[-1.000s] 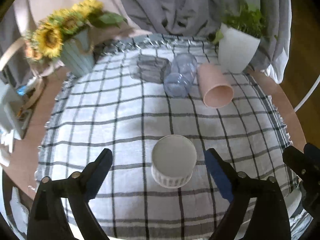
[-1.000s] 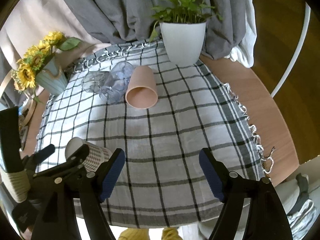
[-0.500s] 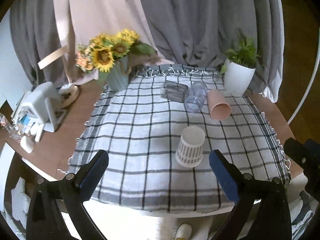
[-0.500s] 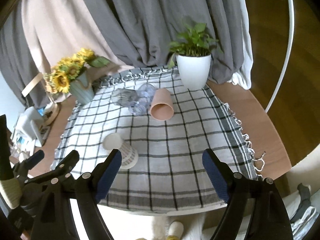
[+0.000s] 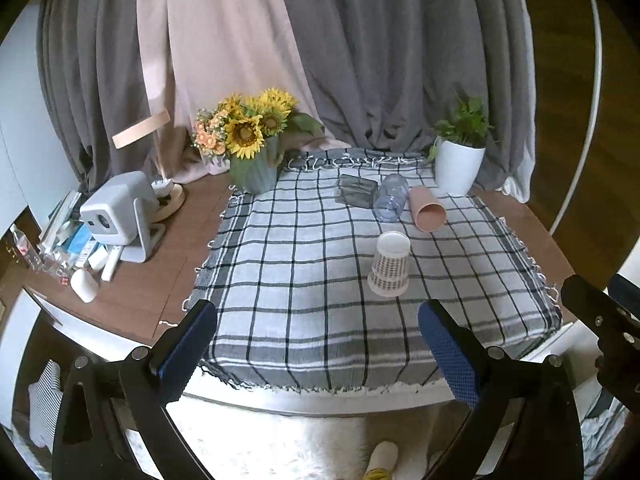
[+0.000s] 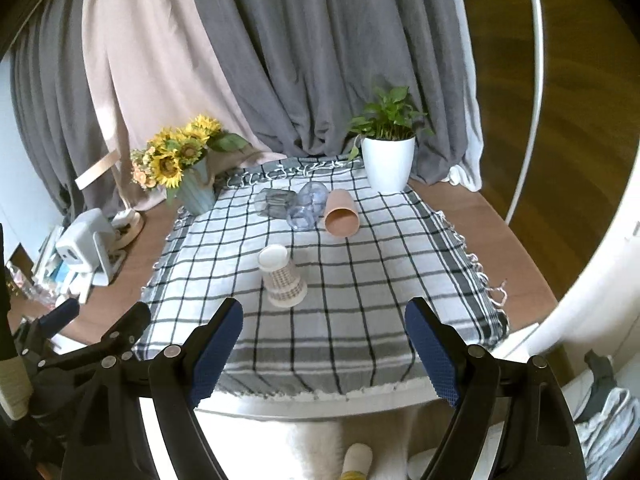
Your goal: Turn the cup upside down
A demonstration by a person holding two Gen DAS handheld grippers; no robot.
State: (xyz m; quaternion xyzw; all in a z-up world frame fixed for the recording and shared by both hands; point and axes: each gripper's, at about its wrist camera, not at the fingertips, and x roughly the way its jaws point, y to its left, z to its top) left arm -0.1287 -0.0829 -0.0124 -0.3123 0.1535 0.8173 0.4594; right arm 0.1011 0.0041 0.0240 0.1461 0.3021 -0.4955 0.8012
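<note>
A white cup with a brown houndstooth pattern [image 5: 389, 264] stands upside down on the checked cloth [image 5: 304, 280]; it also shows in the right wrist view [image 6: 282, 276]. Behind it lie on their sides a pink cup [image 5: 427, 209], a clear bluish cup [image 5: 392, 197] and a dark clear square glass [image 5: 355, 191]. My left gripper [image 5: 318, 350] is open and empty, held back off the table's front edge. My right gripper [image 6: 324, 346] is open and empty, also in front of the table edge.
A sunflower vase [image 5: 256, 168] stands at the cloth's back left and a white plant pot [image 5: 458, 168] at the back right. A grey device [image 5: 120, 212] and clutter sit on the wooden table's left. Grey and pink curtains hang behind.
Both grippers have pulled back and up, away from the table. The patterned cup stays upside down on the cloth, now far from the left gripper's fingers.
</note>
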